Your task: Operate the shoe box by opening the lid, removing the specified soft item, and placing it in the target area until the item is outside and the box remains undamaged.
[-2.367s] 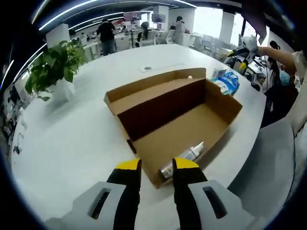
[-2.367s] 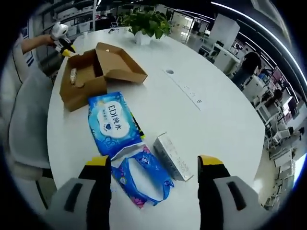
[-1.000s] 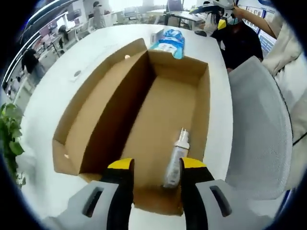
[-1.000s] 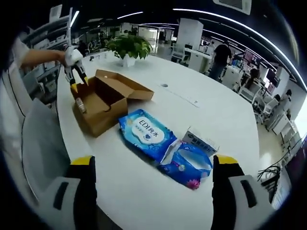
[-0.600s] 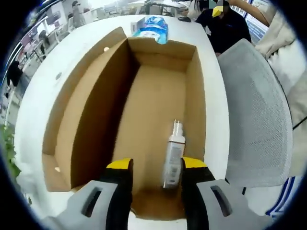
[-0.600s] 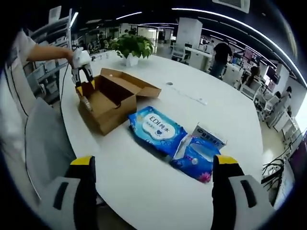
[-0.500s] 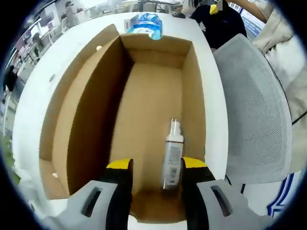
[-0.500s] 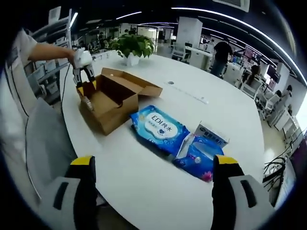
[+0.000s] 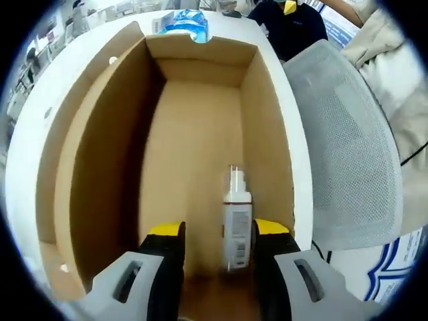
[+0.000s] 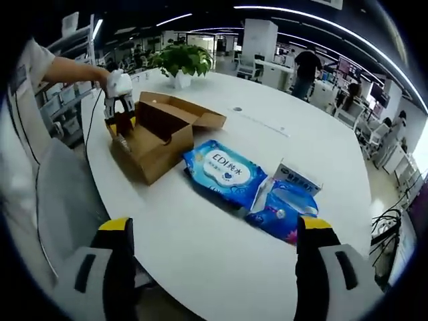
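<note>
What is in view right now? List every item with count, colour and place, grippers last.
Shoe box: one, brown cardboard, open on the table edge.
Bottle: one, white, lying inside the box by its right wall.
Wipes pack: one, blue, flat on the table beyond the box.
Tissue pack: one, blue, beside the wipes.
Small carton: one, white, behind the tissue pack.
Plant: one, green in white pot, table's far side.
Table: one, white.
Chair: one, grey mesh, beside the box.
Left gripper: yellow-tipped, open, in the box.
Right gripper: yellow-tipped, open, above the table.
</note>
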### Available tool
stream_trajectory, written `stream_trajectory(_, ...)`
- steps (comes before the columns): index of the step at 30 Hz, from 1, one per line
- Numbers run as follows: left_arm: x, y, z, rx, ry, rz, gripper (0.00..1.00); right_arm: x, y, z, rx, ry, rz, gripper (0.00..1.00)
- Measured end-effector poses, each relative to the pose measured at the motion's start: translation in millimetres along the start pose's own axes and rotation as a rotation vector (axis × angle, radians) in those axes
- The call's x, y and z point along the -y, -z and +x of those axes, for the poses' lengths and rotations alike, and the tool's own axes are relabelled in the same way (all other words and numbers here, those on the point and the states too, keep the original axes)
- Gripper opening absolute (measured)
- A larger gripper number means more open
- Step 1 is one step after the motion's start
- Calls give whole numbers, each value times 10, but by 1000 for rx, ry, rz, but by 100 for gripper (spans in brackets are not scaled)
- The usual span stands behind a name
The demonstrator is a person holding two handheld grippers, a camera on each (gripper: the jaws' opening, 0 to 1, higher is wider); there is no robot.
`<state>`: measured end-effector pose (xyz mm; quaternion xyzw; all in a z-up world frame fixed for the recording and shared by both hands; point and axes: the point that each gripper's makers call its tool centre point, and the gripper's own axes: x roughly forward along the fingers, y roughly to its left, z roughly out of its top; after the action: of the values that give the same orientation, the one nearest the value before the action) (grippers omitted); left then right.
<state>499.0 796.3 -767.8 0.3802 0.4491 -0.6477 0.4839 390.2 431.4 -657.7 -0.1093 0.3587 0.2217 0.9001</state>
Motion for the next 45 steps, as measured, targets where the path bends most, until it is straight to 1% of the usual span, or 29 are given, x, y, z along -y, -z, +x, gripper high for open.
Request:
stream_trajectory(6, 4, 28, 58, -16, 17, 15, 38, 13, 10, 19, 1, 4, 11, 96)
stream_trajectory(15, -22, 45, 73, -21, 15, 10, 40, 14, 51, 16, -1, 8, 19, 96)
stream_trajectory(19, -36, 26, 71, -13, 5, 10, 39, 10, 71, 11, -1, 9, 25, 96)
stream_trajectory(21, -73, 8, 63, -5, -12, 11, 36, 9, 80, 9, -1, 9, 27, 96)
stream_trajectory(27, -156, -18, 43, 5, -46, 8, 33, 1, 89, 3, -1, 7, 30, 96)
stream_trajectory(29, -145, -21, 52, 3, -45, 18, 32, 3, 81, -2, 2, 8, 29, 96)
stream_trajectory(32, -112, 3, 89, -24, -44, 55, 29, 1, 70, -6, 6, 7, 30, 96)
stream_trajectory(35, -88, 35, 128, -38, -36, 66, 29, -6, 63, -2, 7, 5, 29, 96)
stream_trajectory(37, -88, 57, 148, -47, -42, 84, 27, -16, 56, -1, 9, 3, 27, 96)
stream_trajectory(41, -85, 78, 177, -57, -47, 99, 22, -36, 44, -1, 12, -2, 23, 96)
stream_trajectory(43, -60, 68, 179, -59, -49, 109, 21, -43, 33, -2, 15, -3, 22, 96)
stream_trajectory(45, -87, 83, 191, -64, -53, 119, 21, -50, 18, -7, 19, -4, 20, 96)
